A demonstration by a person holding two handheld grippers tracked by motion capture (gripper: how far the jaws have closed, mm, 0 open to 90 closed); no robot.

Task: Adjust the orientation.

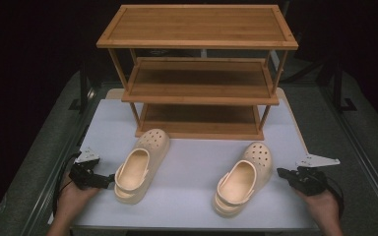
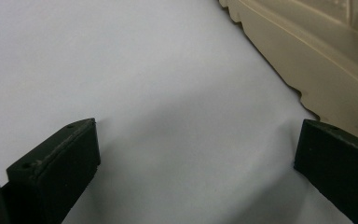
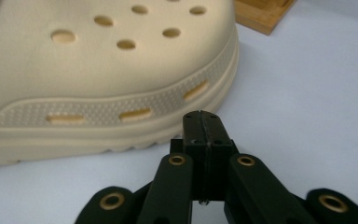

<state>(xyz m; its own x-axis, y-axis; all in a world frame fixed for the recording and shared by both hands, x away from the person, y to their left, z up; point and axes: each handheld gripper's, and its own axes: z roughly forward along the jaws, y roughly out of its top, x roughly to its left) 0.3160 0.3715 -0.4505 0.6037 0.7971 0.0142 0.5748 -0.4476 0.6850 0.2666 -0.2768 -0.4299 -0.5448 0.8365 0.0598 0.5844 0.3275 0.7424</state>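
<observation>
The right hand-held gripper is seen with its jaws closed flat on each other and nothing between them, its tip just beside the side of the right shoe near the table's right edge. The left hand-held gripper is held with jaws spread wide over bare table, the sole edge of the left shoe lying just beyond one jaw, near the left edge.

The step in hand is judged to be a reach for the shoes, likely for placing on the rack at the back edge. To be done well, the right jaws would have to be opened again before any grasp — a closed tip can only push the shoe. A thin wall, such as the heel opening's rim, is better taken than the broad sole, and each shoe should be lifted level.

Counted: two cream shoes, both upright with toes toward the rack; one wooden rack with three shelves — all bare; two hand-held grippers.
</observation>
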